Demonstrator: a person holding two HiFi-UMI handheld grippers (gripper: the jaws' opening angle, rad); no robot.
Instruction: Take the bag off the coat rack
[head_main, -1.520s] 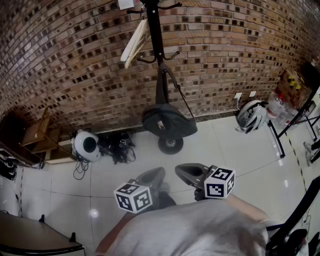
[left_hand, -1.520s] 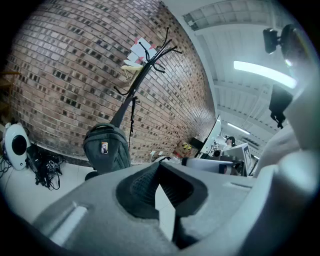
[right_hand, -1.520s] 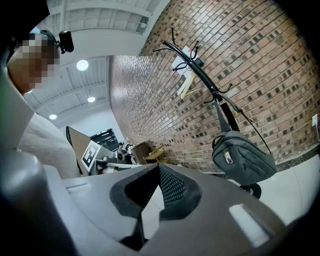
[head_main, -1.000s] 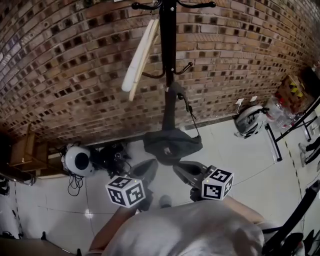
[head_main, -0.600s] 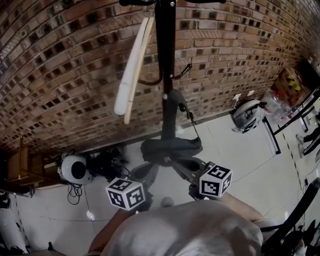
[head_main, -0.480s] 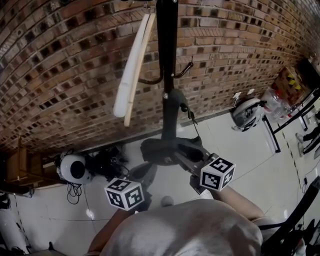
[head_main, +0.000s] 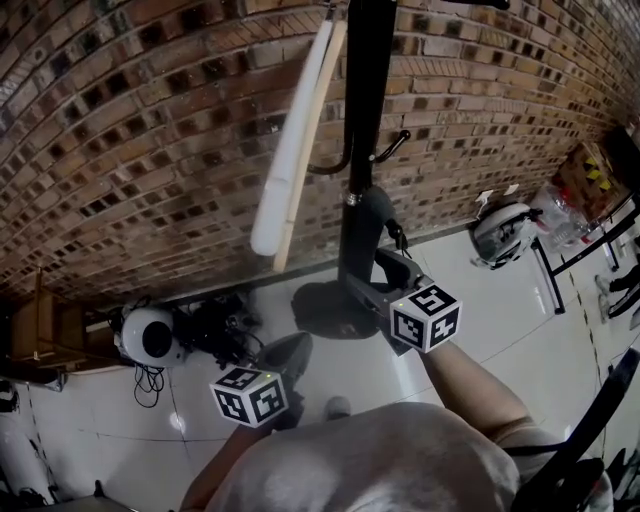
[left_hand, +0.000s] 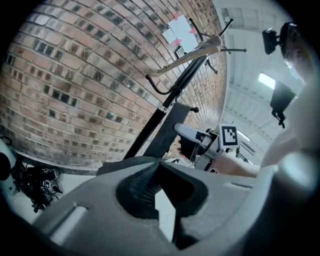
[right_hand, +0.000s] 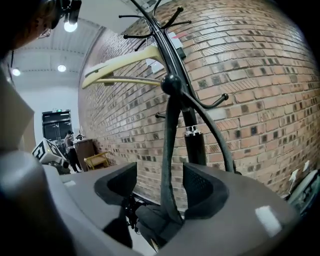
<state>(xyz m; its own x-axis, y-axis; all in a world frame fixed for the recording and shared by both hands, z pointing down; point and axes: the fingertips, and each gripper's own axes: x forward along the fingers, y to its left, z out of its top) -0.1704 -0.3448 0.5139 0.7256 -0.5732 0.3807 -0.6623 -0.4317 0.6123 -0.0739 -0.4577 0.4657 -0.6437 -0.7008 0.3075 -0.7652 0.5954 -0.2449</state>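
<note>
A dark bag (head_main: 330, 305) hangs by its strap (head_main: 366, 225) from a hook of the black coat rack (head_main: 367, 90) against the brick wall. My right gripper (head_main: 372, 272) reaches up to the strap. Its jaws are opening, and in the right gripper view the strap (right_hand: 168, 150) runs between the pads without touching them, with the bag (right_hand: 155, 222) below and the rack pole (right_hand: 194, 142) behind. My left gripper (head_main: 290, 352) stays low, nearer me, away from the bag. In its own view the left gripper (left_hand: 159, 165) has its tips together with nothing held.
A cream wooden hanger (head_main: 295, 150) hangs on the rack left of the pole. On the floor lie a white round helmet (head_main: 145, 335) and dark cables (head_main: 222, 320) at left, and another helmet (head_main: 500, 230) at right. A black stand (head_main: 590, 230) is at far right.
The right gripper has risen forward from beside the left one to the bag's strap and opened its jaws around it. The left gripper has stayed low.
</note>
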